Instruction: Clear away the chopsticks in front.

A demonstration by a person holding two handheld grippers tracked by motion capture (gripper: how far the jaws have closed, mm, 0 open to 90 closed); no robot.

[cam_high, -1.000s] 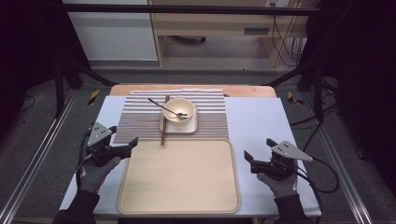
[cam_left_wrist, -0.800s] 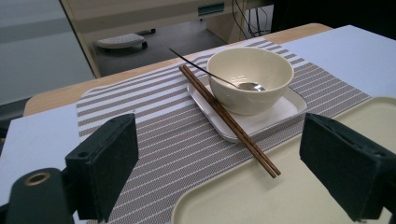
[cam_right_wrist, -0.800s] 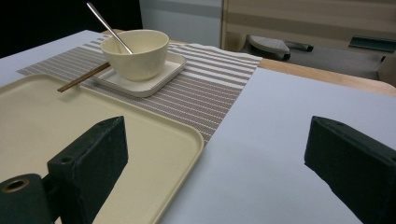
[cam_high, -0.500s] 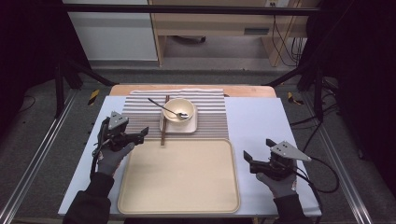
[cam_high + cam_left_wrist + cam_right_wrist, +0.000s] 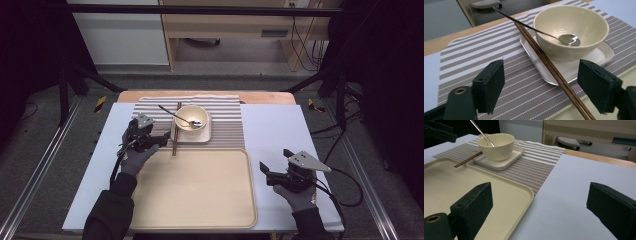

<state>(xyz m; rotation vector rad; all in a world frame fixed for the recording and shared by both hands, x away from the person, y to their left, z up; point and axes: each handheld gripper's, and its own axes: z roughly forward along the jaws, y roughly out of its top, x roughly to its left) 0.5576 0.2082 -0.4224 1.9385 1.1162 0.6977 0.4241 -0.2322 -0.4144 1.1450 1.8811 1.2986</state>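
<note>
Dim workroom, white-covered table – my left gripper (image 5: 161, 139) has come in on the chopsticks (image 5: 176, 129).

Since a second ago I have brought my left hand from the table's near-left up onto the striped placemat (image 5: 225, 125) at its far edge; its jaws have just been narrowing but remain fairly wide, the chopsticks (image 5: 554, 68) running between them untouched. They lie beside the cream bowl (image 5: 192, 118) with its spoon (image 5: 181, 118), leaning on the square saucer (image 5: 206, 135), tips toward the beige tray (image 5: 200, 200). My right gripper (image 5: 265, 172) waits wide and empty by the tray's right edge – I judge the chopsticks pickup is next.
</note>
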